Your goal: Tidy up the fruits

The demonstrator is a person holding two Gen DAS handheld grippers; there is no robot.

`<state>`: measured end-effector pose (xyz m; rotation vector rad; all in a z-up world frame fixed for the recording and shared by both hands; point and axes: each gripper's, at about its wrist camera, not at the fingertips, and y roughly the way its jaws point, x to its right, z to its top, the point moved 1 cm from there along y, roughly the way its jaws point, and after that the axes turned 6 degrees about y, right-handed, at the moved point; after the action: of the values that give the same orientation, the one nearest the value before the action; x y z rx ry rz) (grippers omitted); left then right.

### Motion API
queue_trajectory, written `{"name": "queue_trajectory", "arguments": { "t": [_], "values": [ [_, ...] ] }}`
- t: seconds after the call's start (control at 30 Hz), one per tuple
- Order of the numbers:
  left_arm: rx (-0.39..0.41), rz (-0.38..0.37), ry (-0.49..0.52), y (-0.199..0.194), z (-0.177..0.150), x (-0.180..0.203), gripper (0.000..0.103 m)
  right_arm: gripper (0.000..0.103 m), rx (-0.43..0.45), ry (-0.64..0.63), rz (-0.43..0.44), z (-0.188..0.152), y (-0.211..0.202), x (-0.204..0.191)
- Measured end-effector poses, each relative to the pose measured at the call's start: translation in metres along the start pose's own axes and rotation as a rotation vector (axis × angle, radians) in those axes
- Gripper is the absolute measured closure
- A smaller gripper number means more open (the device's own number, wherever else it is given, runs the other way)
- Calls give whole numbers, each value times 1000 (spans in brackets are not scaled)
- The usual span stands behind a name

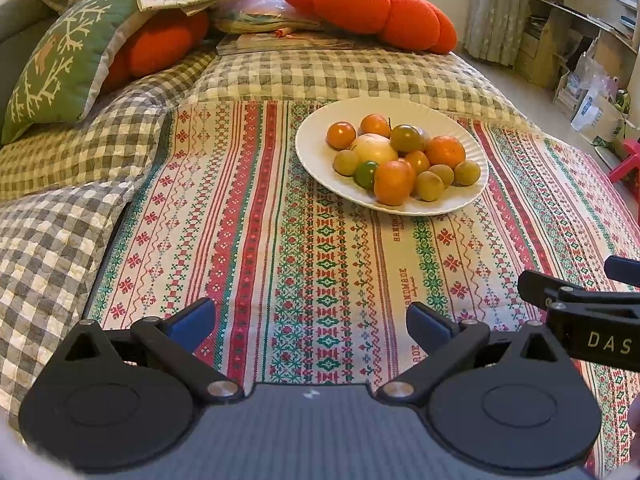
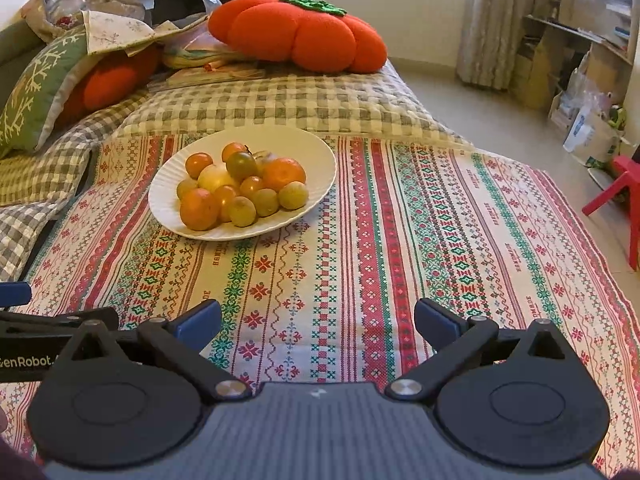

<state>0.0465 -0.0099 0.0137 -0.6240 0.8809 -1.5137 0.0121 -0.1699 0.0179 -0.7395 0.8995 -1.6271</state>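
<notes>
A: How do the grippers stand?

B: The left gripper (image 1: 310, 322) and the right gripper (image 2: 318, 324) both hold their blue-padded fingers spread wide, with nothing between them, above the patterned cloth (image 2: 400, 240).

A: And the fruit?

B: The fruits (image 2: 240, 184) are piled on a white plate (image 2: 320, 160): orange ones, small yellow-green ones, a pale yellow one, and one dark green and orange. The pile lies well ahead of both grippers, to the right of the left one and to the left of the right one.

A: The surroundings?

B: The cloth, striped red and green, covers a checked quilt (image 1: 340, 76). Beyond sit an orange pumpkin-shaped cushion (image 2: 296, 32) and a green pillow (image 1: 68, 60). A curtain (image 2: 488, 20), shelves and a red stool (image 2: 624, 196) stand to the right.
</notes>
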Motion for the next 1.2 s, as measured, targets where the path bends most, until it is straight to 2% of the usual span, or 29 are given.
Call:
{"name": "queue_trajectory", "arguments": {
  "t": [1.2],
  "values": [
    [-13, -6, 0, 1, -1, 1, 10, 0, -5, 4, 1, 0, 0, 0]
  ]
}}
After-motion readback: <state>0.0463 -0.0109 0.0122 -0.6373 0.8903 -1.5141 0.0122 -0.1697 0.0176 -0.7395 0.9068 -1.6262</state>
